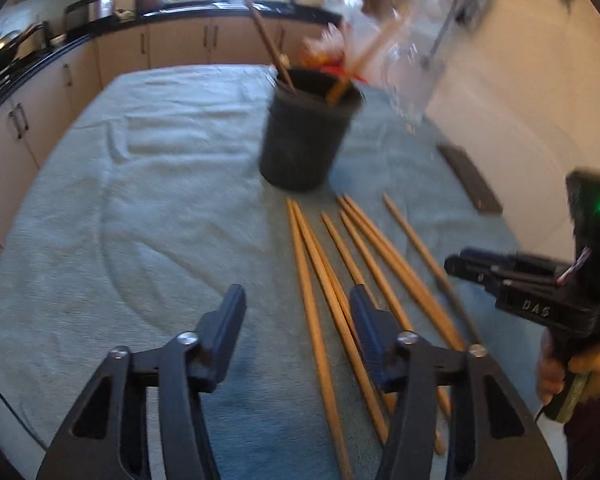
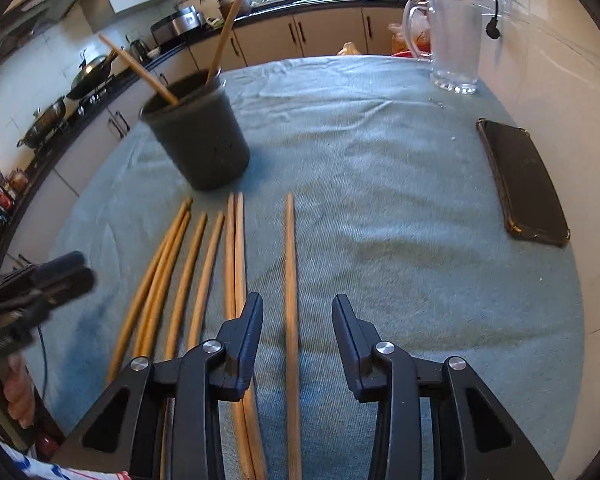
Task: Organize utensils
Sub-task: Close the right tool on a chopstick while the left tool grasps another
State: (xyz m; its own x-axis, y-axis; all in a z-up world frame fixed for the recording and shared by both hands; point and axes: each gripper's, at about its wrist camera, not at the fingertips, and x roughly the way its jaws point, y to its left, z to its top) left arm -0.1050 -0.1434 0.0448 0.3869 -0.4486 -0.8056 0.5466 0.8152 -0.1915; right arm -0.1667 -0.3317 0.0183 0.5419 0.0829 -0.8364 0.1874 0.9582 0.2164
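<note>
1. Seven wooden chopsticks [image 2: 204,276] lie flat on the blue-green cloth [image 2: 380,184], fanned side by side with their tips toward the dark holder cup [image 2: 198,136].
2. The right gripper [image 2: 296,328] is spread wide and grips nothing. One lone chopstick [image 2: 290,280] runs straight down the gap between its two fingers, touching neither as far as the right wrist view shows.
3. The other six chopsticks lie to the left of that gripper. The nearest pair passes just beside its left finger [image 2: 246,332] and slips under it toward the bottom of the view.
4. The holder cup stands ahead and to the left of the right gripper, just beyond the chopstick tips, with two utensil handles [image 2: 224,36] leaning out of it.
5. The left gripper [image 1: 296,320] is likewise released and empty. The chopsticks [image 1: 340,264] lie ahead and to its right; some run beneath its right finger [image 1: 370,320], while the cloth between the fingers is mostly bare.
6. In the left wrist view the holder cup [image 1: 304,140] sits straight ahead, slightly right, past the chopstick tips.
7. A glass pitcher [image 2: 454,48] stands far ahead and to the right of the right gripper, and a dark phone [image 2: 520,184] lies flat on the cloth well off to its right.
</note>
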